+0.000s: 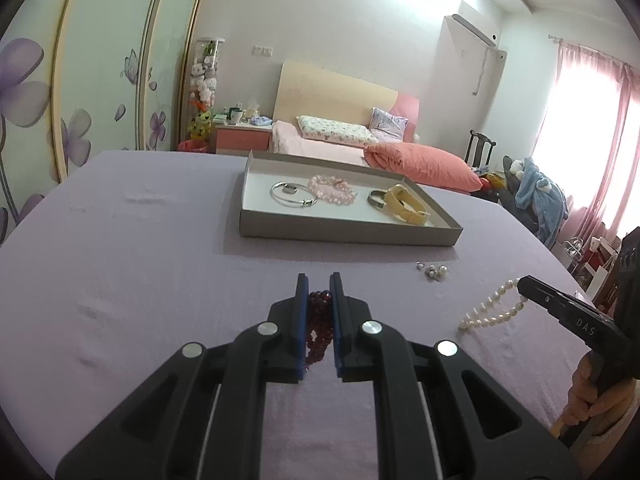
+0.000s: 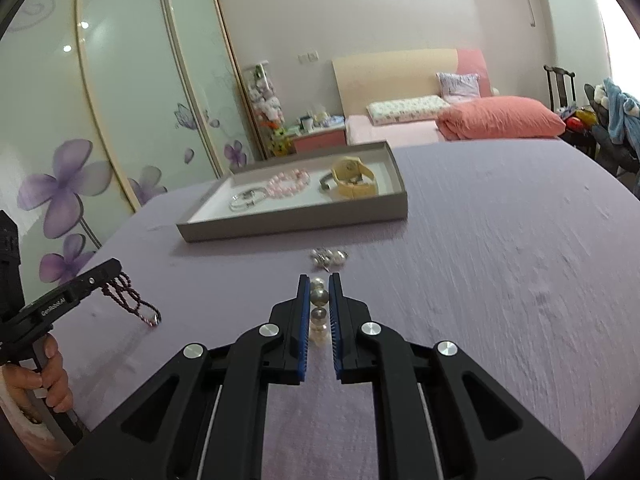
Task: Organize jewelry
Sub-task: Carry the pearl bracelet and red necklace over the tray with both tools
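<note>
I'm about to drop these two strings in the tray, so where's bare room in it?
The tray has bare floor at its left end, left of the silver bangle, and a strip along the near wall. The middle and right are crowded: pink bead bracelet, then yellow watch. Outside the tray, small pearl pieces lie near its right corner.
</note>
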